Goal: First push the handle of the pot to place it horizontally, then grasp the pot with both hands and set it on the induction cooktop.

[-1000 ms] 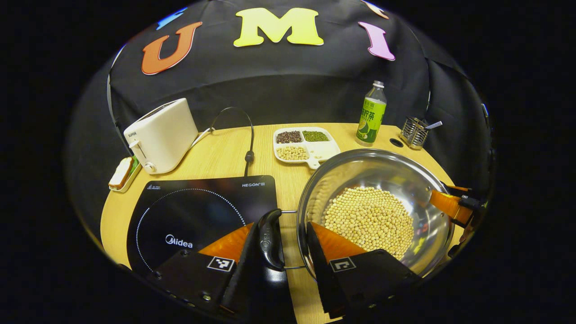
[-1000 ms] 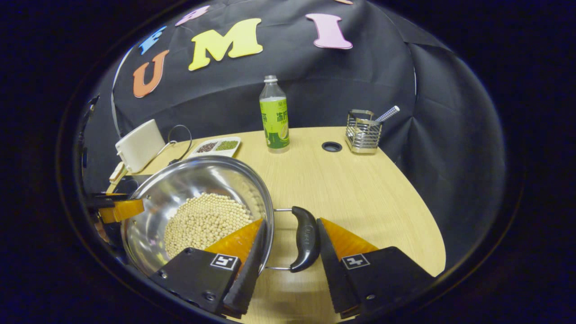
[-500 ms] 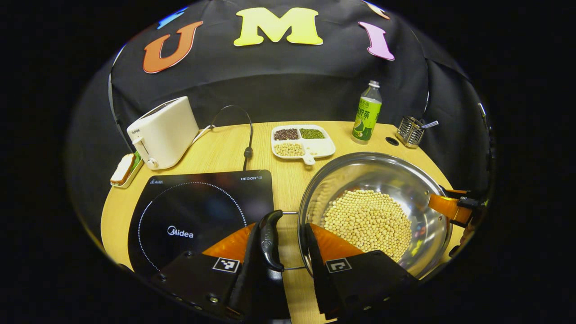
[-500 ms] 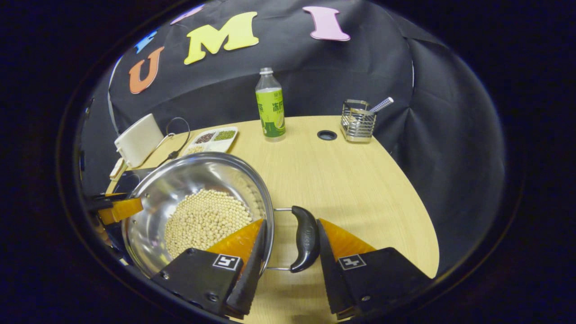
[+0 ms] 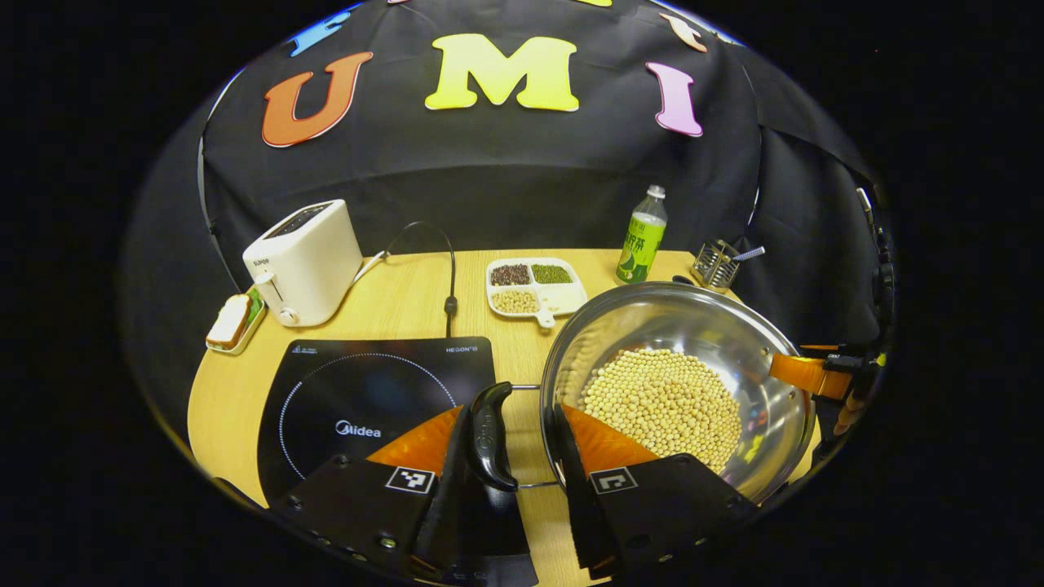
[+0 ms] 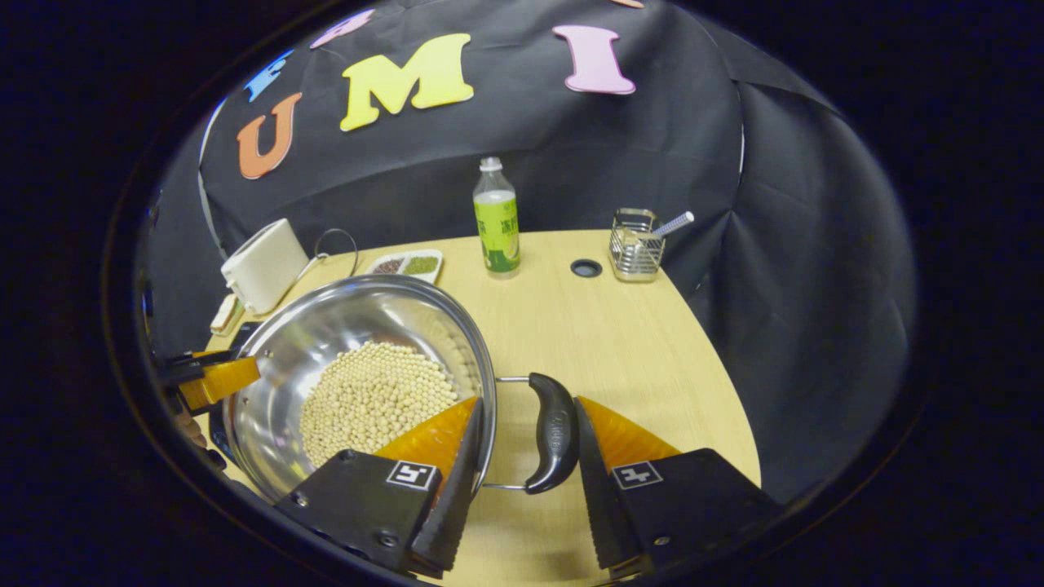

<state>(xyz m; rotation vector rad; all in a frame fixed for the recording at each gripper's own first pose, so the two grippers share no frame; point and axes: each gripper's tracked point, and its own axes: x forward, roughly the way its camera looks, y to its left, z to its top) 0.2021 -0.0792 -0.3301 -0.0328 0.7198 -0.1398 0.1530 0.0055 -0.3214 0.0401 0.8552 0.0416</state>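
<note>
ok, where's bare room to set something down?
The cooktop glass is bare. Open table runs right of the pot, up to the bottle and wire basket. Crowded at back left: toaster, cord, bean tray.

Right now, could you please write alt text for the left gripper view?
The left gripper straddles the black handle of a steel pot holding pale beans. An induction cooktop lies left of it on the wooden table.
</note>
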